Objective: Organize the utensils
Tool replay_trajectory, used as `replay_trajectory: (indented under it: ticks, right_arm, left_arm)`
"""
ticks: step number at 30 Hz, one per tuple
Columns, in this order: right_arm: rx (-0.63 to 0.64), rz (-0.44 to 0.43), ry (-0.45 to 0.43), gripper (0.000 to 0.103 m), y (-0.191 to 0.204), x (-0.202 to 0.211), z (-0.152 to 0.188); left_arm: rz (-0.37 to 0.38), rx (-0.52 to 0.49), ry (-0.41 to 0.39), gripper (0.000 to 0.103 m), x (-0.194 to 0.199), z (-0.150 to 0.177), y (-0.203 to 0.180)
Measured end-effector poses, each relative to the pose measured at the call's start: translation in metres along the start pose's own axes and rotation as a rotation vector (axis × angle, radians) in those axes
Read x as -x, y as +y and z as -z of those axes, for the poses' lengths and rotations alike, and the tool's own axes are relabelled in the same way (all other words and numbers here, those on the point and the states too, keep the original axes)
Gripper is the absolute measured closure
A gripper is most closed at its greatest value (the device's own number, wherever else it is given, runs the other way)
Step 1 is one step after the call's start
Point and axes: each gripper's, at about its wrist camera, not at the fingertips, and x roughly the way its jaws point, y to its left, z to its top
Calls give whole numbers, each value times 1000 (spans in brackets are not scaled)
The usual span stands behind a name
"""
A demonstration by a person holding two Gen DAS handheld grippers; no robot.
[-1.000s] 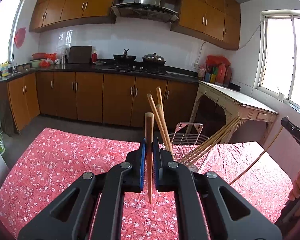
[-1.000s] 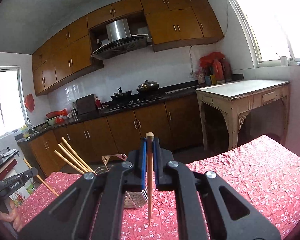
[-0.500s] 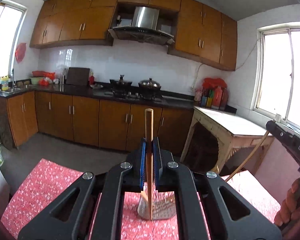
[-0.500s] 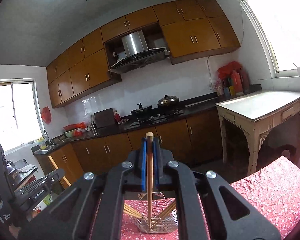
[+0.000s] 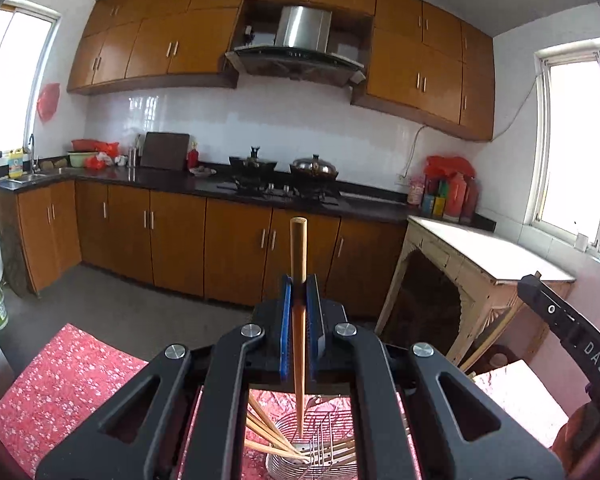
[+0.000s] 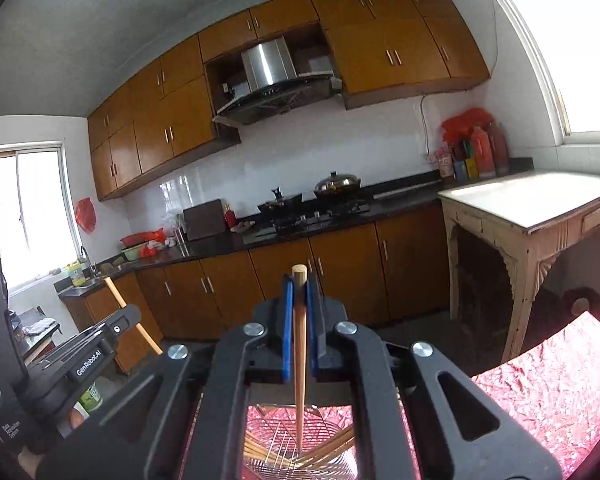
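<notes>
The left gripper (image 5: 299, 320) is clamped on one wooden chopstick (image 5: 299, 264), which stands upright between the blue pads (image 5: 286, 324). The stick's blunt end rises above the jaws; its thin end hangs over the wire basket (image 5: 320, 462) directly below. The right gripper (image 6: 299, 320) is clamped in the same way on a second chopstick (image 6: 299, 292), also upright, with its tip inside the outline of the basket as seen from the right wrist (contact with the wire cannot be confirmed).

The wire basket holds several loose chopsticks (image 5: 266, 432) that lean against its rim and fan outward. It stands on a table covered with a red floral cloth (image 5: 56, 384).

At the right edge of the left wrist view, the other gripper's black body appears, with part of a person's hand (image 5: 576, 436) behind it. At the left edge of the right wrist view, the left unit shows with its held stick angled upward.

Beyond the table: brown base cabinets (image 5: 172, 240), a dark countertop with two pots (image 5: 314, 166) on a hob, a steel extractor hood (image 5: 306, 36), and a pale side table (image 5: 488, 260) by the window.
</notes>
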Motion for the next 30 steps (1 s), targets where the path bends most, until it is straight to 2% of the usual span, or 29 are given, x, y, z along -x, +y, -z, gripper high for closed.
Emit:
replay_trajectory:
  ticks: [9,13,15,16,18,19,21,22,29,30]
  right_arm:
    - [-28,-13,121,95,-8,-43,32]
    - [-18,8,156,95,-8,-53,43]
    - [1,40,162,91,-7,-55,46]
    - [13,64,155,79,-6,-54,46]
    - [35,99,132,62,-7,-50,47]
    - [46,117,122,58,-6,-47,47]
    - [56,146,113,52,-7,-42,45]
    - [59,153,105,47,-8,-38,44]
    - [66,193,66,30,-13,-1,37]
    - [67,195,62,26,-13,5,37]
  left_arm:
    - [33,-4,126,96,-26,23,7]
    - [28,-14,155,96,-29,29,10]
    - [18,-24,174,96,-30,30,11]
    - [7,-24,173,96,-29,30,11]
    - [-2,-28,179,92,-27,27,13]
    - [-11,-31,179,90,-26,26,13]
    - [-26,-39,173,66,-20,24,15]
    - [-33,-43,166,63,-16,24,15]
    - [-53,-45,139,54,14,18,21]
    - [-56,-42,136,48,20,18,23]
